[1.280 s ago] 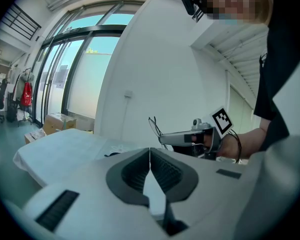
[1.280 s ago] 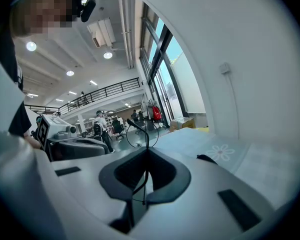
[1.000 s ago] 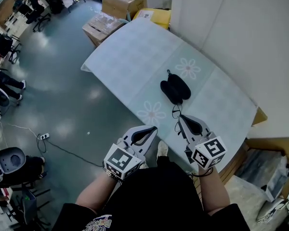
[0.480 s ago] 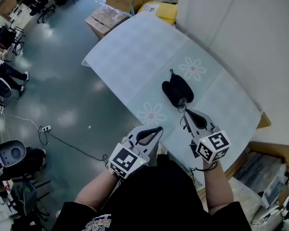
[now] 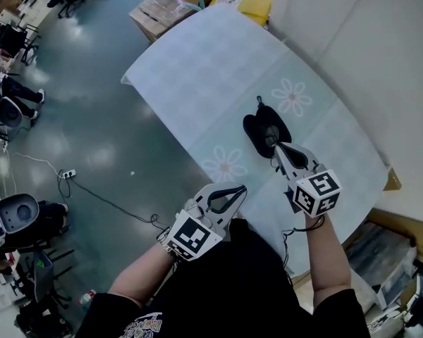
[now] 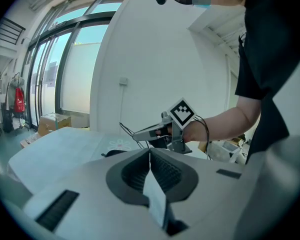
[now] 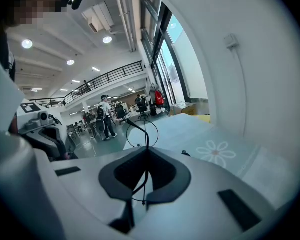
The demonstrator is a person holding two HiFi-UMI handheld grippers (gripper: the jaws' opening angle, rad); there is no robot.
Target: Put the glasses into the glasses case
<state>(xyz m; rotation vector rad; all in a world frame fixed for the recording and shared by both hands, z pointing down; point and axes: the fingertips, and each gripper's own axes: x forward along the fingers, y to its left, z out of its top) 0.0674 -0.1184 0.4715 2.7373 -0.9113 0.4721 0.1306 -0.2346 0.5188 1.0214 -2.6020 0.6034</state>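
**Glasses held over the case**

The thin wire glasses sit pinched in the closed jaws of the right gripper, just above the open black glasses case, right of centre on the pale flowered desk. The left gripper, at lower centre, has its jaws shut on nothing.

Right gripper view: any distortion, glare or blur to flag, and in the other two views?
Right gripper view: strong fisheye with black corners, ceiling lamps blown out, thin glasses sharp. Left gripper view: same curvature, windows bright, nearest body soft. Head view: sharp, with light patches glaring on the floor.
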